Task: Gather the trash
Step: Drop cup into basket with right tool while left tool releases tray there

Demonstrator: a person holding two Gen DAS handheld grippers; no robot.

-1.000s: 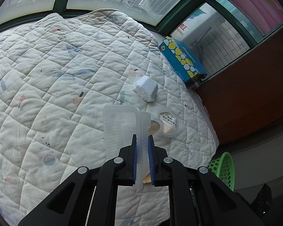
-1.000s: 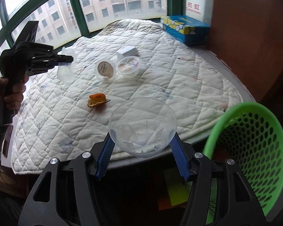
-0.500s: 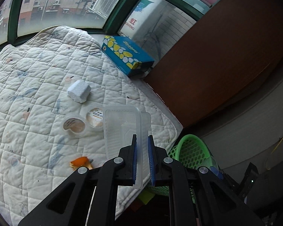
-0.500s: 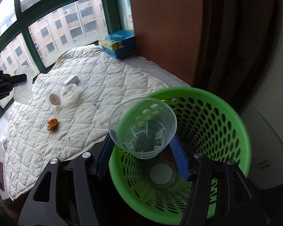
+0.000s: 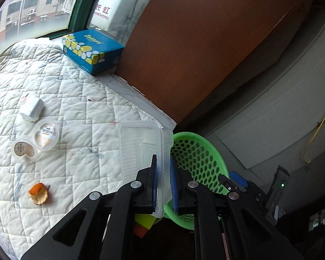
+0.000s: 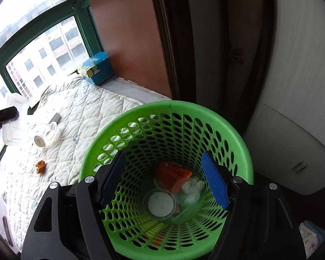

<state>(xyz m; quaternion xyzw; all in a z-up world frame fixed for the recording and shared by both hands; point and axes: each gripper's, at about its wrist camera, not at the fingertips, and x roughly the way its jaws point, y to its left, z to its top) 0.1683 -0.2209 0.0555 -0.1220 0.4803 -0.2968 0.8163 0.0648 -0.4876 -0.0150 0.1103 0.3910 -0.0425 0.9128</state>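
Right tongs (image 6: 162, 179) opening, empty, over green basket (image 6: 227, 125); left tongs (image 5: 163, 184) clamped on clear tray (image 5: 140, 143). Next: carry tray toward basket at 3 o'clock, release.

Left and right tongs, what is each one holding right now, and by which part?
Left tongs grip the clear plastic tray by its near edge. Right tongs hold nothing; their jaws are opening over the green basket.

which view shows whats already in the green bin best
The right wrist view: it looks straight down into the green bin, showing a red wrapper and clear cups at the bottom. The left wrist view shows only its side wall behind the clear tray.
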